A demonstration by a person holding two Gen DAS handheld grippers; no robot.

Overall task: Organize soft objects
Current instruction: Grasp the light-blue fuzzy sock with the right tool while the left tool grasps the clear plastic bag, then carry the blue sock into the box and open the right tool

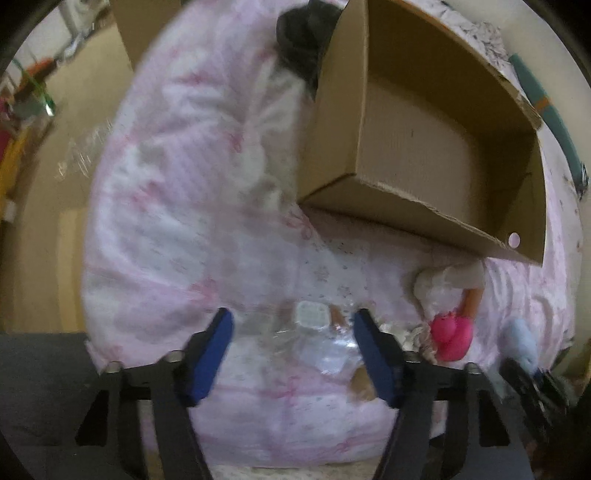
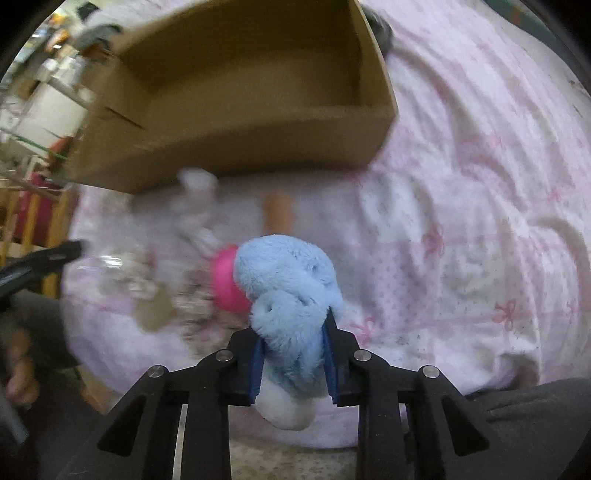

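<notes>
My right gripper [image 2: 293,332] is shut on a light blue plush toy [image 2: 288,280] and holds it above the pink quilt [image 2: 461,221]. The toy also shows at the right edge of the left wrist view [image 1: 521,339]. My left gripper [image 1: 293,325] is open and empty over a clear plastic packet [image 1: 317,343] on the quilt. A bright pink soft toy [image 1: 452,336] lies on the quilt to its right; in the right wrist view it is partly hidden behind the blue plush [image 2: 225,280]. A white soft toy [image 1: 450,280] lies near the empty cardboard box [image 1: 424,140], which also shows in the right wrist view [image 2: 240,92].
A dark garment [image 1: 303,33] lies on the quilt behind the box. A floor with a yellow and red rack [image 2: 33,206] is off the bed's left side. A small brown object [image 2: 277,214] lies before the box.
</notes>
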